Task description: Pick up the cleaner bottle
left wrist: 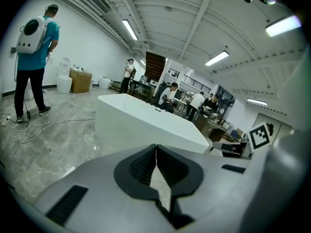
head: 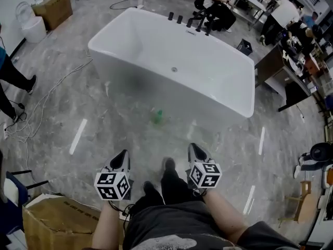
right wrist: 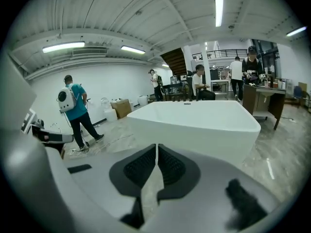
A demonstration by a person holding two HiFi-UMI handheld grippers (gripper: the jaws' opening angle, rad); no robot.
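Note:
The cleaner bottle (head: 157, 116) is a small green shape, blurred, standing on the grey floor against the near wall of the white bathtub (head: 182, 95). My left gripper (head: 124, 155) and right gripper (head: 194, 148) hover side by side well short of it, both pointing toward the tub. Each is shut with nothing between the jaws. In the left gripper view the black pads of the left gripper (left wrist: 156, 147) meet at their tips. The right gripper view shows the right gripper (right wrist: 156, 147) the same way. Neither gripper view shows the bottle.
The bathtub (left wrist: 141, 123) fills the middle of the floor, with black taps at its far rim. White cables (head: 47, 98) trail at the left. Cardboard boxes sit at the far left (head: 54, 7) and near my left side (head: 57, 220). A person with a backpack (left wrist: 34, 57) stands left; others sit behind the tub.

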